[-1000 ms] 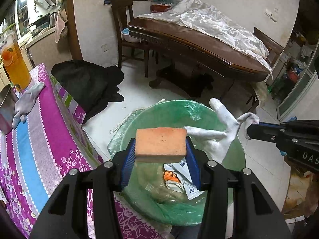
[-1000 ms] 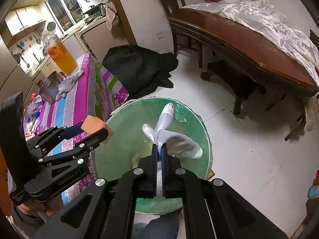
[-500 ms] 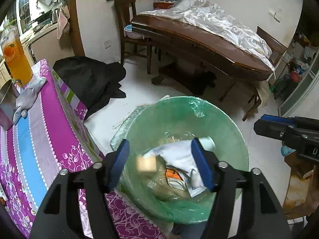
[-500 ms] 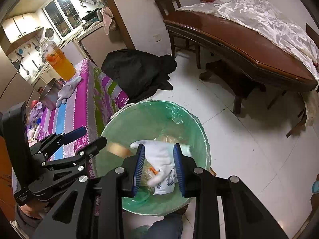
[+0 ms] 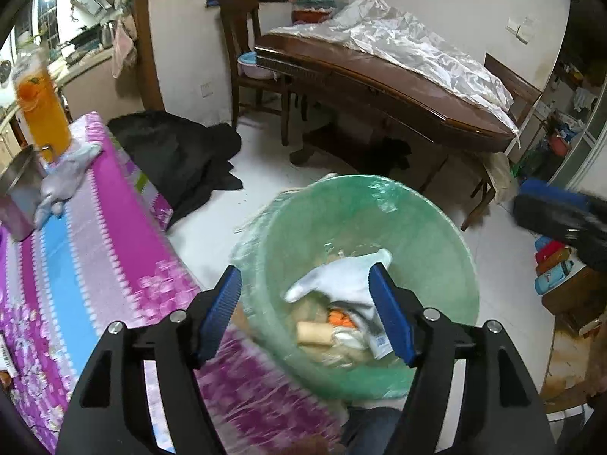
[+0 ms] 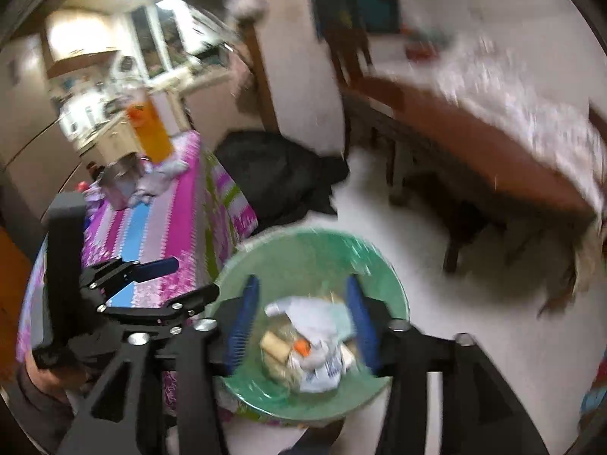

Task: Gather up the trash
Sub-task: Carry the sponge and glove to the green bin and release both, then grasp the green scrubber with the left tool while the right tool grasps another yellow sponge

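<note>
White cotton glove (image 5: 341,284) lying inside the green-lined bin (image 5: 436,235), draped over the rest of the trash, cuff low and fingertips pointing up-right toward the far rim. Tan sponge block (image 5: 313,331) right under it, next to an orange scrap and a crumpled printed wrapper. Same pile visible from the right wrist view too, glove (image 6: 303,314) on top, sponge (image 6: 277,345) on its left side.

Nothing pinched anywhere. Left gripper (image 5: 305,314) spread wide, blue pads (image 5: 222,314) empty, hovering over the near-left rim with the pile showing straight down between the fingers. Right gripper (image 6: 299,326) also wide open and empty, framing the bin (image 6: 379,276) from above.

So probably done with this pair, bin-wise. Next candidate looks like the grey glove (image 5: 62,182) on the striped pink tablecloth (image 5: 114,246), long axis running diagonally toward the orange drink jar (image 5: 40,113), beside a metal pot (image 5: 19,193). Way off to the left of the bin, so left gripper nearer. Right view pretty blurry, hard to say more.
</note>
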Demonstrator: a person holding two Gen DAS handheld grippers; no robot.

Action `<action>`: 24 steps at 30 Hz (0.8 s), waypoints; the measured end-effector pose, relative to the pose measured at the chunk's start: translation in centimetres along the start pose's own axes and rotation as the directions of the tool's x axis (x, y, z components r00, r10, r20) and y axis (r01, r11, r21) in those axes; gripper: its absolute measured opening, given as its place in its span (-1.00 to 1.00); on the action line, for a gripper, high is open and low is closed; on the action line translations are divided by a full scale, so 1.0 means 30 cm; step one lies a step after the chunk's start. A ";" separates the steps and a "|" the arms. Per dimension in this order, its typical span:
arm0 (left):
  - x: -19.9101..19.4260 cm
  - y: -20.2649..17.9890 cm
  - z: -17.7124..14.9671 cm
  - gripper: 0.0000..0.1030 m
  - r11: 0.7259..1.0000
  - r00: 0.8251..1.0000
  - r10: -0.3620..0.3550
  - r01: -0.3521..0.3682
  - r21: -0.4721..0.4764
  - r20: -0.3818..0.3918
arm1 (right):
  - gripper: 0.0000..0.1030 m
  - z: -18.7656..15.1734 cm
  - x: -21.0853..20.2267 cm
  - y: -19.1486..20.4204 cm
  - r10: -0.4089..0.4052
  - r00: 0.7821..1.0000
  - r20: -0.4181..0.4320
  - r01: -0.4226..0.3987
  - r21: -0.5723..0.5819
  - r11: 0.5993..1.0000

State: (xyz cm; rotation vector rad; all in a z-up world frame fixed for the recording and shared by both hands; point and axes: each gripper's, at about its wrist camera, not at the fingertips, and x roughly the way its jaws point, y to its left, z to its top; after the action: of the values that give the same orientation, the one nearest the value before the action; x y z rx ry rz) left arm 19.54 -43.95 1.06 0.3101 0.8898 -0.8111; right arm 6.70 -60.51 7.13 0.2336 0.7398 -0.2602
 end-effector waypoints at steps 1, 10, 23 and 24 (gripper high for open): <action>-0.017 0.021 -0.014 0.29 1.000 1.000 0.009 -0.009 -0.002 0.008 | 0.29 -0.011 -0.026 0.040 0.004 0.999 0.041 -0.003 -0.031 1.000; -0.317 0.472 -0.287 0.29 0.972 0.975 0.200 -0.185 -0.147 0.092 | 0.48 -0.154 -0.049 0.463 0.213 0.967 0.142 -0.170 -0.265 0.949; -0.813 1.209 -0.836 0.43 0.762 0.833 0.552 -0.483 -0.431 0.044 | 0.48 -0.320 0.142 1.142 0.543 0.830 -0.128 -0.543 -0.406 0.735; -0.814 1.252 -0.860 0.43 0.769 0.837 0.545 -0.483 -0.418 0.036 | 0.48 -0.337 0.155 1.213 0.560 0.813 -0.160 -0.570 -0.421 0.706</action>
State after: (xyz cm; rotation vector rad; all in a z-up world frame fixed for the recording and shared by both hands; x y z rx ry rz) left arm 23.77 7.58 1.52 0.1190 0.7451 -0.1252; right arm 15.03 -23.88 0.97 0.0086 0.6929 0.5119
